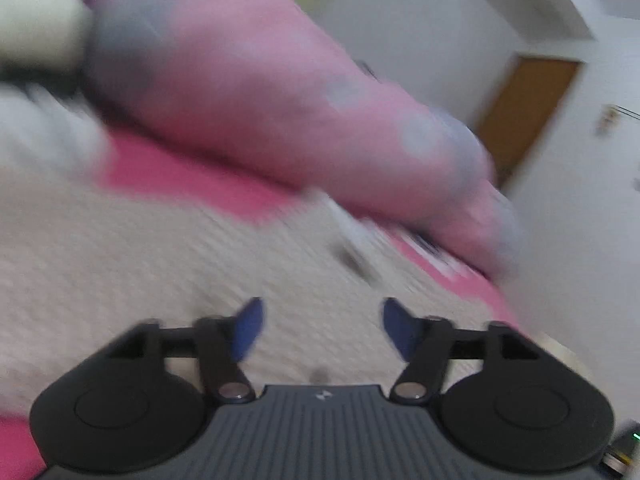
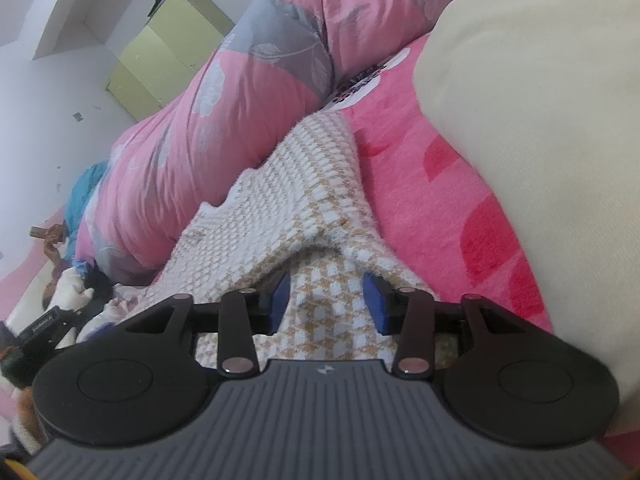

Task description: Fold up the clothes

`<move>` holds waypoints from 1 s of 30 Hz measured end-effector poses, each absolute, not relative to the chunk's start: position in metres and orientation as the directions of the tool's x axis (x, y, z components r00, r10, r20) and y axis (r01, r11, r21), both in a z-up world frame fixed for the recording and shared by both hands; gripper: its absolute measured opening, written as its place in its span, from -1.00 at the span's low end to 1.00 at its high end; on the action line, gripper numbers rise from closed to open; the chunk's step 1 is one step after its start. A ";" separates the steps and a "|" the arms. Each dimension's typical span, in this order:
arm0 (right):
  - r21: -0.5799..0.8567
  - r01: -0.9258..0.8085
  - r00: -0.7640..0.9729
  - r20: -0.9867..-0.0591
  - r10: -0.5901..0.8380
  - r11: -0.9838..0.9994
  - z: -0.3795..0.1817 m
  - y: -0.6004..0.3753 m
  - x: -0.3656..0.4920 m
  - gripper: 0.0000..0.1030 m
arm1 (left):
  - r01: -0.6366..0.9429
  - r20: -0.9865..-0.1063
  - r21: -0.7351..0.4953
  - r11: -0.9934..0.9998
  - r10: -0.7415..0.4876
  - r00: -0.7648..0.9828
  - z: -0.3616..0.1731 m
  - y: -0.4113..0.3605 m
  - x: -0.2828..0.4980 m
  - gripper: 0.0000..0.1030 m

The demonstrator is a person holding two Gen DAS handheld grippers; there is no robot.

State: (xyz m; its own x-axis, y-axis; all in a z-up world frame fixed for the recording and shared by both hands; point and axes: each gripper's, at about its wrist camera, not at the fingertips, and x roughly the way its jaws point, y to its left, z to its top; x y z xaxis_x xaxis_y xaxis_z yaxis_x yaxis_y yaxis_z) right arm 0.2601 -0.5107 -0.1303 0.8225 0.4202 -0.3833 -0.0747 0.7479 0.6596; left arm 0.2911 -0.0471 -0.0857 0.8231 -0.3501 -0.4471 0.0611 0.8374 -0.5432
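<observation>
A cream and tan knitted garment (image 2: 288, 200) lies spread on the pink bedsheet (image 2: 420, 208). My right gripper (image 2: 326, 300) is shut on a raised fold of it; the cloth fills the gap between the blue pads (image 2: 280, 300) and drapes over their tips. In the blurred left wrist view, my left gripper (image 1: 323, 320) stands open just above the same garment (image 1: 160, 260), with nothing gripped between its blue fingertips (image 1: 250, 328).
A rolled pink and grey floral quilt (image 2: 224, 120) lies along the garment's far side, also in the left view (image 1: 260, 80). A large cream cushion (image 2: 520, 120) crowds the right. A green cabinet (image 2: 160, 52) and a wooden door (image 1: 528, 112) stand by the walls. A person's hand (image 2: 52, 236) shows far left.
</observation>
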 end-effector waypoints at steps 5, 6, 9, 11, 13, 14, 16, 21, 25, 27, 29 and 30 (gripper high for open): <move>0.585 -0.051 0.790 -0.472 0.391 0.809 -0.111 -0.502 0.258 -0.11 | 0.066 -0.411 -0.559 0.826 -0.346 0.843 -0.110 -0.049 0.289 0.17; 0.550 -0.049 0.784 -0.496 0.373 0.834 -0.100 -0.498 0.255 -0.04 | 0.073 -0.402 -0.573 0.816 -0.358 0.843 -0.112 -0.045 0.289 0.16; 0.454 -0.048 0.801 -0.514 0.306 0.890 -0.064 -0.489 0.255 -0.04 | 0.087 -0.363 -0.622 0.778 -0.386 0.848 -0.119 -0.035 0.283 0.09; 0.391 -0.029 0.820 -0.516 0.246 0.920 -0.041 -0.483 0.272 -0.13 | 0.076 -0.357 -0.641 0.764 -0.384 0.852 -0.123 -0.029 0.281 -0.02; 0.334 -0.004 0.831 -0.523 0.189 0.943 -0.025 -0.477 0.300 -0.48 | 0.068 -0.349 -0.660 0.748 -0.386 0.854 -0.124 -0.023 0.279 -0.11; 0.315 0.012 0.832 -0.530 0.165 0.949 -0.022 -0.474 0.319 -0.63 | 0.066 -0.344 -0.668 0.741 -0.387 0.856 -0.125 -0.023 0.278 -0.13; 0.293 0.028 0.819 -0.555 0.147 0.956 -0.026 -0.468 0.360 -0.84 | 0.075 -0.328 -0.679 0.731 -0.393 0.859 -0.127 -0.021 0.276 -0.13; 0.150 -0.006 0.723 -0.682 0.108 0.989 -0.088 -0.439 0.448 -0.92 | 0.087 -0.306 -0.695 0.714 -0.404 0.862 -0.131 -0.019 0.274 -0.14; 0.145 -0.005 0.729 -0.676 0.103 0.989 -0.083 -0.437 0.451 -0.90 | 0.074 -0.309 -0.703 0.707 -0.398 0.864 -0.131 -0.019 0.271 -0.16; 0.161 -0.021 0.755 -0.644 0.121 0.987 -0.064 -0.444 0.450 -0.90 | 0.071 -0.312 -0.701 0.710 -0.395 0.864 -0.130 -0.019 0.271 -0.16; 0.151 0.004 0.771 -0.630 0.093 0.988 -0.058 -0.446 0.463 -0.90 | 0.070 -0.313 -0.700 0.711 -0.393 0.865 -0.130 -0.019 0.270 -0.16; 0.141 0.013 0.752 -0.654 0.084 0.990 -0.067 -0.444 0.475 -0.90 | 0.070 -0.312 -0.700 0.711 -0.393 0.865 -0.129 -0.020 0.271 -0.15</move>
State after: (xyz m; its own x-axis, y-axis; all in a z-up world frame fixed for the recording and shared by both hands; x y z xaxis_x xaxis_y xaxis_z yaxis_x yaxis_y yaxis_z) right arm 0.4745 -0.4436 -0.0667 0.7516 0.0835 -0.6543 0.0130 0.9899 0.1413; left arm 0.2707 -0.0198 -0.1293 0.8648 -0.3932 -0.3122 0.0703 0.7106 -0.7001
